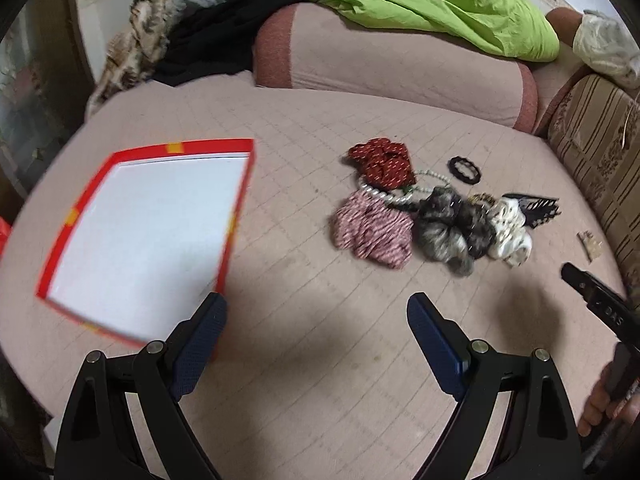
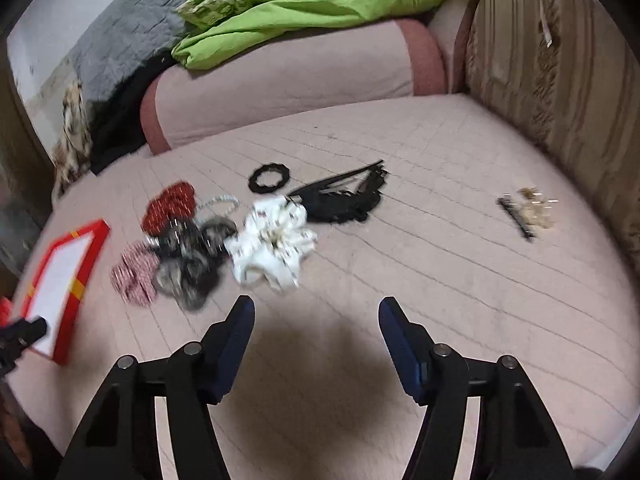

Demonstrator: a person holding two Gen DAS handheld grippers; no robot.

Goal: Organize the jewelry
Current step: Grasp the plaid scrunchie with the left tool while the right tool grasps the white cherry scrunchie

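A heap of hair accessories lies on the pink quilted bed: a red scrunchie (image 1: 382,162), a pink striped one (image 1: 372,232), a grey furry one (image 1: 452,228), a white flowered one (image 2: 272,240), a pearl string (image 1: 384,194), a black hair tie (image 2: 269,178) and a black toothed clip (image 2: 344,196). A red-rimmed box (image 1: 148,236) with a white inside lies to the left. My left gripper (image 1: 316,300) hovers open between box and heap, holding nothing. Just short of the white scrunchie, my right gripper (image 2: 317,304) is open with nothing between its fingers.
A gold clip and a small black comb (image 2: 536,210) lie apart at the right, near a striped cushion (image 2: 560,80). A pink bolster (image 1: 400,68) with green bedding (image 1: 460,12) lines the back. A person's hand (image 1: 600,400) shows at the right edge.
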